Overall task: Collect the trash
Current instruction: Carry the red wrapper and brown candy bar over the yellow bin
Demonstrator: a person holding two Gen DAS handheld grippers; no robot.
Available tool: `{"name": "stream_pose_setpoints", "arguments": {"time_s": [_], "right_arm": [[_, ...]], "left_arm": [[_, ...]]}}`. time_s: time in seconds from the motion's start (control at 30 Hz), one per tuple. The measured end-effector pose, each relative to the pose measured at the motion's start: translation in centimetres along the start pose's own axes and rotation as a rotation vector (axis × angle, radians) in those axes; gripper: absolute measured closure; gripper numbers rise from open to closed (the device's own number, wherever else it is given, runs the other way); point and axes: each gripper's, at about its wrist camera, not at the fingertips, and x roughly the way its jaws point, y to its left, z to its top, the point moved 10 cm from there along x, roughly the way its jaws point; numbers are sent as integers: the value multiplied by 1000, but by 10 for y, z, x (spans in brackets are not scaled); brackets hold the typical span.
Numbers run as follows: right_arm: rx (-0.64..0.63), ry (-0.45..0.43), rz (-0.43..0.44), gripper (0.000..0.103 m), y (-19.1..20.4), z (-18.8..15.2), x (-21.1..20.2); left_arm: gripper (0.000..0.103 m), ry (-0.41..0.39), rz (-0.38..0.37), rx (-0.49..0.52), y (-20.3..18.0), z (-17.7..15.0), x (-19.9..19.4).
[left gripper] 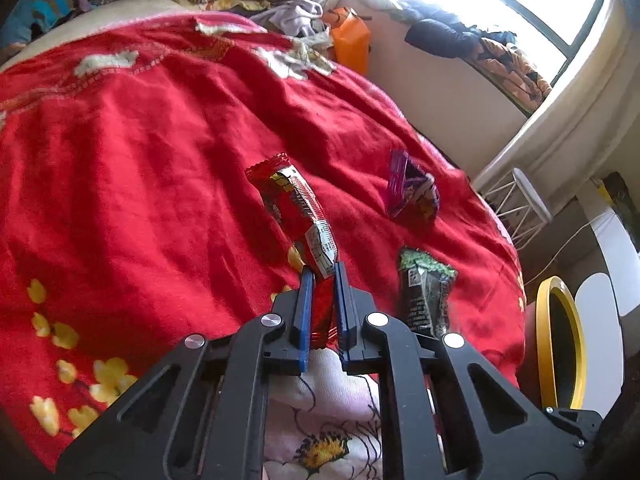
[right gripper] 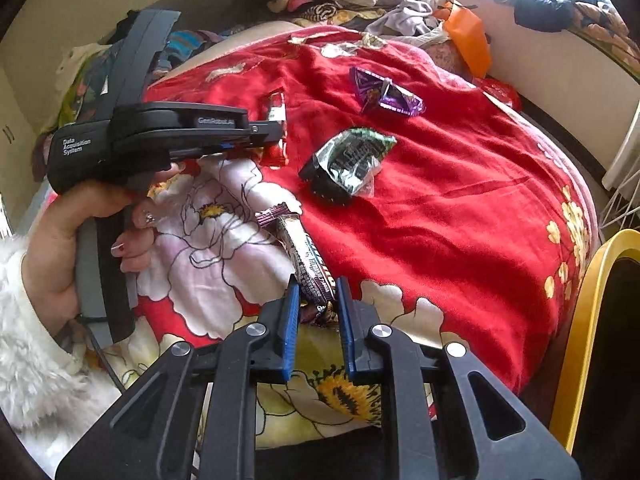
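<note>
The pick-up step was in hand on the bed, with both grippers loaded at once. The left gripper (left gripper: pixel 322 276) had its fingers clamped on the lower end of a red wrapper (left gripper: pixel 298 216), which stood up off the red blanket (left gripper: pixel 140 160). The right gripper (right gripper: pixel 318 292) gripped one end of a purple-and-white wrapper (right gripper: pixel 304 256), the rest of it lying across the blanket's flowered edge.

Two pieces still lay loose on the blanket: a green-and-black wrapper (right gripper: pixel 352 160) near its middle and a crumpled purple wrapper (right gripper: pixel 384 94) beyond that, toward the far side. A yellow-rimmed bin (right gripper: pixel 588 320) stood just beside the blanket's right edge.

As I judged it, the next move called for lifting both wrappers clear, carrying them over that bin and letting go there, then coming back for the two loose pieces. The thin foil could slip or tear if tugged hard.
</note>
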Motion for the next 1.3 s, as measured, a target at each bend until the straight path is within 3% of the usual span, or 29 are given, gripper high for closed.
{"name": "stream_pose_setpoints", "arguments": {"time_s": [0.67,1.3], "right_arm": [[77,-138,-70,86,-20,19,-61],[233,-264,-197,86,-96,16,-125]], "left_arm": [[97,-135,-56,74,-42,35,-63],[96,-157,-168,183,-111,28,-89]]}}
